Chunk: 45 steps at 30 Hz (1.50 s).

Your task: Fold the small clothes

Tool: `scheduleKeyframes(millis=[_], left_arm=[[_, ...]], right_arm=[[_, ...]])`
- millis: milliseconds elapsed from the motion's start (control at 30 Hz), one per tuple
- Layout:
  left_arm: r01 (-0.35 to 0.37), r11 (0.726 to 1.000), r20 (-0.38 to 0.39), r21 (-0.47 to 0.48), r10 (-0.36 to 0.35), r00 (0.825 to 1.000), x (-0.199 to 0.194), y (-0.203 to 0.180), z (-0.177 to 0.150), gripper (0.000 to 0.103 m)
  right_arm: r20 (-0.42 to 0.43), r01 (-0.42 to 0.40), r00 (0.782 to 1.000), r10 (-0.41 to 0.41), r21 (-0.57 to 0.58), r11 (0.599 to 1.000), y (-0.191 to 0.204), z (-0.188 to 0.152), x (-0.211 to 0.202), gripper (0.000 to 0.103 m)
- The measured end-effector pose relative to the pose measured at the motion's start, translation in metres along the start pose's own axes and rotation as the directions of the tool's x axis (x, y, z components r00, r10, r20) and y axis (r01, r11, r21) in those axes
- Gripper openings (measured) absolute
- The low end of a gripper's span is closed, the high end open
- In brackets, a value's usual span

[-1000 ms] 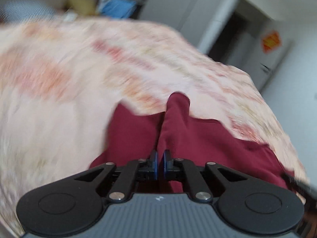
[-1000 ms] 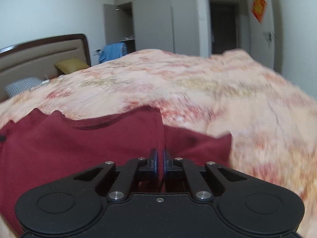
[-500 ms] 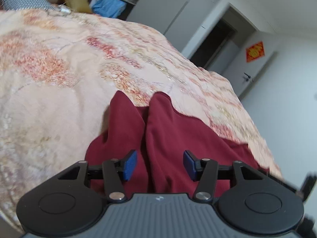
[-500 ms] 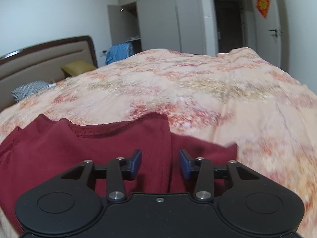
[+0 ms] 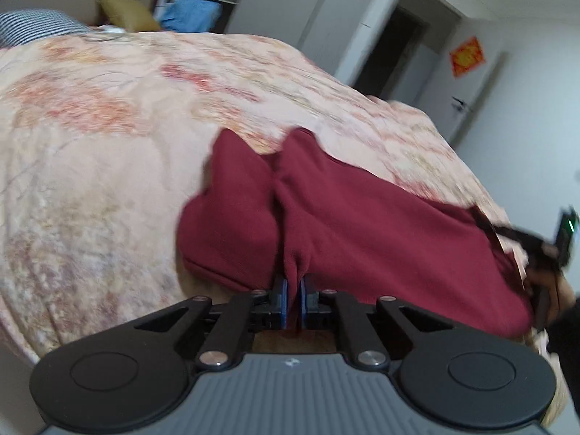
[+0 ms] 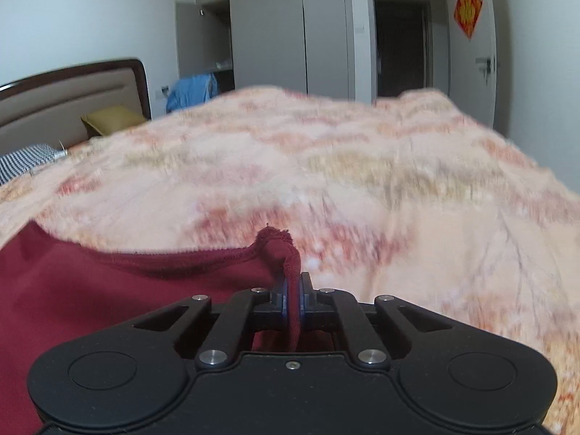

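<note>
- Clenched on cloth, both of your jaws pinch the dark red fabric garment (image 5: 362, 224), each with a fold squeezed between its blue pads.
- Your left gripper (image 5: 291, 291) bites a ridge of the garment that runs away from the pads and ends in two rounded lobes.
- Your right gripper (image 6: 293, 290) clamps a bunched, stitched edge of the garment (image 6: 108, 290); a twisted tuft of it sticks up just past the pads.
- You have the garment lying near the close edge of the peach floral bedspread (image 5: 90, 127), spread flat between your two grips.
- In your left view, the other gripper shows blurred at the far right rim, touching the garment's end.
- Beyond the bedspread (image 6: 398, 181) sit a mustard yellow pillow (image 6: 112, 119), a padded brown headboard (image 6: 65, 101) and some blue cloth (image 6: 192, 92).
</note>
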<state>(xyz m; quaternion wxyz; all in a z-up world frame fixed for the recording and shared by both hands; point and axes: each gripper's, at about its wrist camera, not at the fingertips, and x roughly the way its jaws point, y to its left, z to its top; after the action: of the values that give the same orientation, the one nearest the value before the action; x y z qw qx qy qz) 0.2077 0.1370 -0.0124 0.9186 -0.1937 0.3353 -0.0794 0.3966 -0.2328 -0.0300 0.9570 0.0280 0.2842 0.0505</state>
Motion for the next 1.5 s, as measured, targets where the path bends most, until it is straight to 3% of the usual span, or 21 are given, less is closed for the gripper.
scheduleKeyframes(millis=[67, 133, 200, 400, 500, 567, 600, 633, 833, 967, 1100, 1167, 1267, 1500], left_arm=[[0.026, 0.998, -0.006, -0.053, -0.026, 1.000, 0.004, 0.009, 0.002, 0.007], [0.040, 0.998, -0.006, -0.052, -0.041, 0.999, 0.006, 0.012, 0.000, 0.007], [0.059, 0.997, -0.004, -0.052, -0.059, 0.998, 0.003, 0.013, -0.003, 0.007], [0.056, 0.997, -0.006, -0.054, -0.056, 0.998, -0.001, 0.010, -0.012, 0.009], [0.048, 0.997, -0.005, -0.064, -0.049, 0.999, -0.001, 0.009, -0.013, 0.009], [0.038, 0.997, -0.012, -0.066, -0.038, 0.999, -0.002, 0.008, -0.013, 0.008], [0.033, 0.997, -0.015, -0.065, -0.034, 0.999, -0.003, 0.006, -0.012, 0.008], [0.031, 0.997, -0.011, -0.064, -0.032, 0.999, -0.005, 0.005, -0.012, 0.008], [0.036, 0.993, 0.018, -0.110, -0.034, 0.999, -0.029, 0.003, -0.015, 0.007], [0.018, 0.996, 0.015, -0.086, -0.017, 1.000, -0.030, 0.007, -0.027, 0.007], [0.057, 0.995, 0.048, -0.087, -0.053, 0.997, -0.034, 0.013, -0.028, 0.007], [0.075, 0.997, 0.069, -0.025, -0.073, 0.995, -0.042, 0.008, -0.026, 0.007], [0.056, 0.995, 0.033, 0.081, -0.059, 0.998, -0.044, 0.000, -0.025, 0.007], [0.063, 0.997, 0.022, 0.045, -0.064, 0.998, -0.044, 0.010, -0.034, 0.008]], right_arm=[[0.000, -0.035, 0.999, 0.035, 0.033, 0.999, -0.006, -0.005, -0.006, 0.011], [0.015, -0.050, 0.999, 0.049, 0.040, 0.998, -0.007, -0.010, -0.021, 0.031], [0.025, -0.081, 0.996, 0.081, 0.030, 0.996, -0.006, -0.018, -0.041, 0.043], [0.061, -0.166, 0.985, 0.161, 0.081, 0.983, 0.001, -0.062, -0.119, 0.052], [0.057, -0.185, 0.982, 0.179, 0.116, 0.976, 0.007, -0.091, -0.149, 0.051], [0.053, -0.178, 0.983, 0.173, 0.110, 0.978, 0.012, -0.104, -0.159, 0.041], [0.049, -0.182, 0.983, 0.177, 0.110, 0.977, 0.013, -0.108, -0.160, 0.019], [0.036, -0.175, 0.984, 0.172, 0.115, 0.978, 0.014, -0.109, -0.161, 0.007], [0.025, -0.114, 0.993, 0.112, 0.138, 0.984, 0.020, -0.100, -0.173, 0.005], [-0.006, -0.099, 0.995, 0.101, 0.166, 0.981, 0.016, -0.111, -0.169, 0.005], [0.008, -0.090, 0.996, 0.090, 0.173, 0.981, 0.016, -0.117, -0.179, 0.005], [-0.003, -0.085, 0.996, 0.087, 0.184, 0.979, 0.015, -0.121, -0.176, 0.005], [0.000, -0.080, 0.997, 0.081, 0.209, 0.975, 0.015, -0.124, -0.171, 0.005], [0.008, -0.069, 0.998, 0.069, 0.206, 0.976, 0.016, -0.124, -0.169, 0.006]])
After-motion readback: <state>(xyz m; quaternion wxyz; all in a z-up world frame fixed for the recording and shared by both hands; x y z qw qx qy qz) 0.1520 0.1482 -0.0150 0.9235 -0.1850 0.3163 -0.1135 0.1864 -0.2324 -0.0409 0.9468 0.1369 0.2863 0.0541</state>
